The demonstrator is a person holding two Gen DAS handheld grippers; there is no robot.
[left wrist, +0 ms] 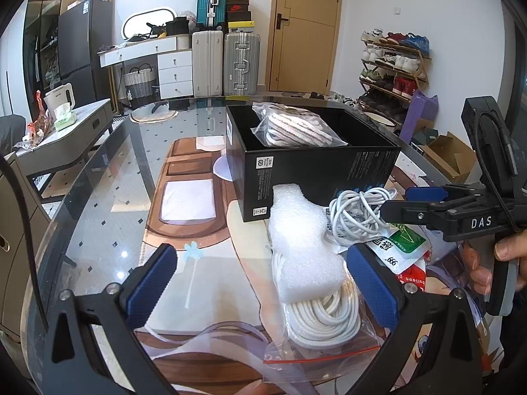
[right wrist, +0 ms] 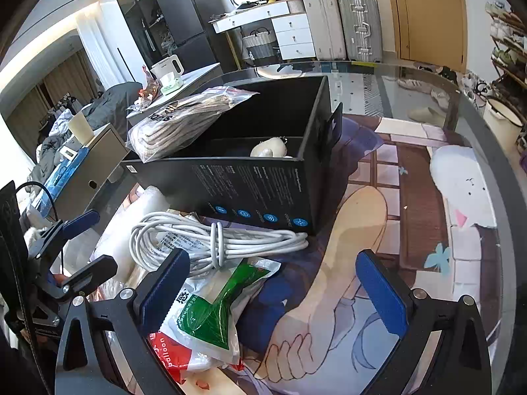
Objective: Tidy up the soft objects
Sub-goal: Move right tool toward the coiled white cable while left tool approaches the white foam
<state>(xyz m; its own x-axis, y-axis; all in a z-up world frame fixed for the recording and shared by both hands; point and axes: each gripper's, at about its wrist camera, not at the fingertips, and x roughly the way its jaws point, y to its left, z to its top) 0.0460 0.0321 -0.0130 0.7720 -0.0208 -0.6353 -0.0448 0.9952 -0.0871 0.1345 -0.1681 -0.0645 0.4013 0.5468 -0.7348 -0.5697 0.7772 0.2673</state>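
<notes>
A black box [left wrist: 316, 168] [right wrist: 250, 181] stands on the glass table and holds a bagged bundle of grey-white socks [left wrist: 296, 126] [right wrist: 178, 121]. In front of it lie a white foam piece [left wrist: 304, 243], a bagged coil of white rope [left wrist: 324, 317], a coiled white cable [left wrist: 357, 214] [right wrist: 210, 237] and a green-white packet [right wrist: 210, 309] [left wrist: 395, 247]. My left gripper [left wrist: 263, 283] is open, its jaws on either side of the foam and rope. My right gripper [right wrist: 275, 286] is open and empty, low over the packet; it also shows in the left wrist view [left wrist: 408, 202].
The glass table [left wrist: 108, 217] has a printed mat beneath. A red balloon packet [right wrist: 164, 355] lies under the green one. Suitcases [left wrist: 240, 62], a white desk [left wrist: 145, 49], a shoe rack [left wrist: 395, 69] and a side table with a kettle [left wrist: 62, 98] stand behind.
</notes>
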